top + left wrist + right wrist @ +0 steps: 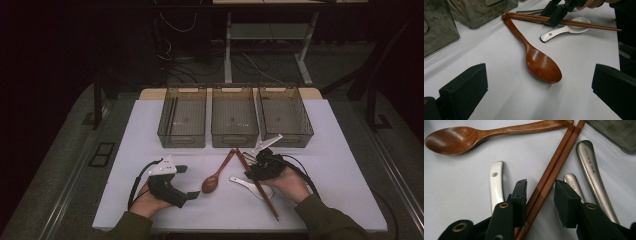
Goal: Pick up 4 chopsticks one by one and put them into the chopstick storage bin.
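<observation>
A pair of brown chopsticks lies slanted on the white table, over a white ceramic spoon. My right gripper straddles the chopsticks with its jaws apart: the left pad touches them, the right pad stands just off. The white spoon lies beside the left jaw. A wooden spoon rests left of the chopsticks. My left gripper is open, its jaws wide either side of the wooden spoon's bowl and short of it. Beyond that spoon are the chopsticks and my right gripper.
Three translucent grey bins stand in a row at the table's far side. Two metal utensil handles lie right of the chopsticks, near a bin corner. Bare tabletop stretches to the right.
</observation>
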Motion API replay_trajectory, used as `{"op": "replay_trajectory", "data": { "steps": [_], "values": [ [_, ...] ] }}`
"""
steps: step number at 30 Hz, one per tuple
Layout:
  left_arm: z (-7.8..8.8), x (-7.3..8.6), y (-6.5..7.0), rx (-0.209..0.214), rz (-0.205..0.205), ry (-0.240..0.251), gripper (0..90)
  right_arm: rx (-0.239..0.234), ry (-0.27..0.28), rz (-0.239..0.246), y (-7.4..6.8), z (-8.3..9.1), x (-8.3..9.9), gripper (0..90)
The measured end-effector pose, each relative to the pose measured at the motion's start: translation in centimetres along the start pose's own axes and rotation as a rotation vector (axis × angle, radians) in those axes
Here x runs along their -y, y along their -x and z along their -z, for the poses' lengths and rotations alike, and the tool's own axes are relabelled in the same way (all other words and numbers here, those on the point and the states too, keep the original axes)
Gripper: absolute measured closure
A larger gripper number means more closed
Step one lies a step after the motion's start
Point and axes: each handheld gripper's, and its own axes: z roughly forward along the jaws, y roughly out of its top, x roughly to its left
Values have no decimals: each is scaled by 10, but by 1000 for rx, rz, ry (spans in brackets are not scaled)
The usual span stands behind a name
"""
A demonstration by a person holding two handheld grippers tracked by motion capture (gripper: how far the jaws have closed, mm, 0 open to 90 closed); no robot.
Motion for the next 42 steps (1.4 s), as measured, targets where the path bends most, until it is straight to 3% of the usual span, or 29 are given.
{"op": "replay_trajectory", "data": {
  "steps": [16, 35, 42],
  "values": [
    [1, 0, 0, -1, -2, 2, 0, 1, 3, 1, 0, 1, -1, 816],
    [1, 0, 0, 0, -1, 4, 0, 1, 9, 1, 10, 14, 2, 831],
    [1, 0, 0, -1, 0, 4, 0, -25, -6, 43, 15, 15, 10, 830]
  ]
}}
